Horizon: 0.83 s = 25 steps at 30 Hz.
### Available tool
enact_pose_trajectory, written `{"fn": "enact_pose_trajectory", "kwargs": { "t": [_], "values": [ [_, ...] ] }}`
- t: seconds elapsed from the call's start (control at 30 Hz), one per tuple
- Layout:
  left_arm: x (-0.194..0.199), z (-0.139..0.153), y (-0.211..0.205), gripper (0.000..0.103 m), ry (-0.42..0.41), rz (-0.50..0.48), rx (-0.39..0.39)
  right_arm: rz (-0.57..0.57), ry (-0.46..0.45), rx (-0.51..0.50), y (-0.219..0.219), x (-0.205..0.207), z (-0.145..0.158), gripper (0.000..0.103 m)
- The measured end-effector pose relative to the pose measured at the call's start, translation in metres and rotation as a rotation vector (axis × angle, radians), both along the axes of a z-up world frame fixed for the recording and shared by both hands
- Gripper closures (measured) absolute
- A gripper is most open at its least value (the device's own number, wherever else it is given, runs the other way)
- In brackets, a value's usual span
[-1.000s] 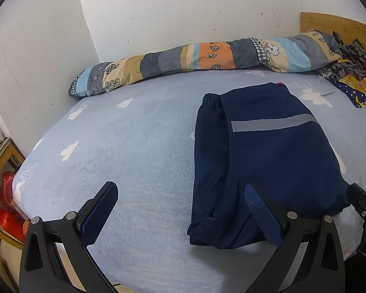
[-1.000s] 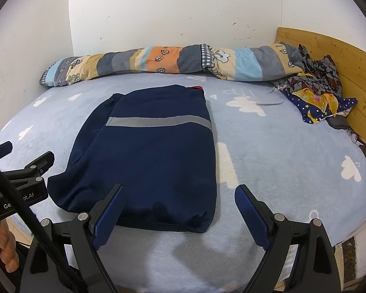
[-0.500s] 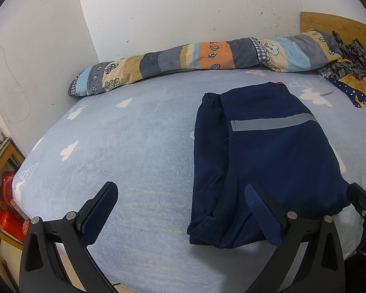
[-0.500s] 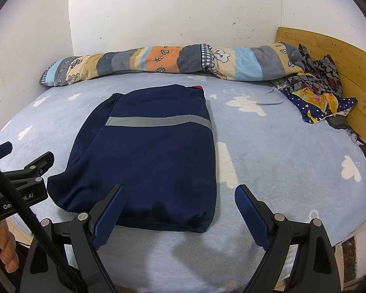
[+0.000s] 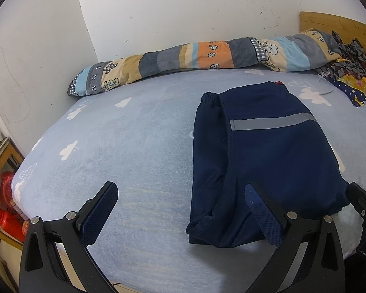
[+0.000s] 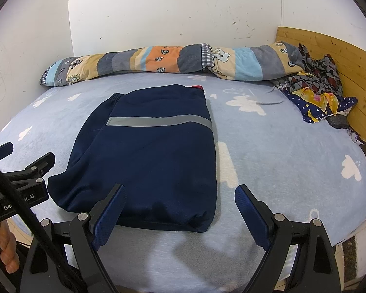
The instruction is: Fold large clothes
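Observation:
A navy garment [image 5: 261,151] with a grey reflective stripe lies folded flat on the light blue bed sheet [image 5: 134,141]; it also shows in the right wrist view [image 6: 153,151]. My left gripper [image 5: 180,193] is open and empty, held above the bed's near edge, just left of the garment's near left corner. My right gripper [image 6: 180,195] is open and empty above the garment's near right edge. The left gripper also shows at the left of the right wrist view [image 6: 24,166].
A rolled patchwork quilt [image 6: 163,61] lies along the wall at the far side. Crumpled patterned clothes [image 6: 317,92] sit by the wooden headboard [image 6: 329,48] on the right. Red items [image 5: 5,202] stand on the floor left of the bed.

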State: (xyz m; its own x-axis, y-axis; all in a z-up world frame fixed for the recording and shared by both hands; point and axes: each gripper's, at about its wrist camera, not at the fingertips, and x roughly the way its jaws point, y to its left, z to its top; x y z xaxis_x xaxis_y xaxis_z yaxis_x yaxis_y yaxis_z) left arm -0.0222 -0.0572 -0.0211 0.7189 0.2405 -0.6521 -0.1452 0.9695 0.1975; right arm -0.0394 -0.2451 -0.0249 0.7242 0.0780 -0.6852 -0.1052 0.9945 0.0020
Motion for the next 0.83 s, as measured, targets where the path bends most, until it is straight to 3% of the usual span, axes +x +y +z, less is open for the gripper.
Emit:
{"fn": "enact_pose_trajectory", "kwargs": {
  "t": [0.57,0.83],
  "values": [
    [0.0007,0.0002,0.0001,0.000,0.003,-0.001,-0.004,0.000,0.001,0.001,-0.0003,0.0002,0.0000,0.009],
    [-0.0004,-0.0028,-0.0014,0.000,0.054,-0.071,-0.087,-0.003,-0.002,0.005,-0.0017,0.0001,0.0002,0.009]
  ]
}}
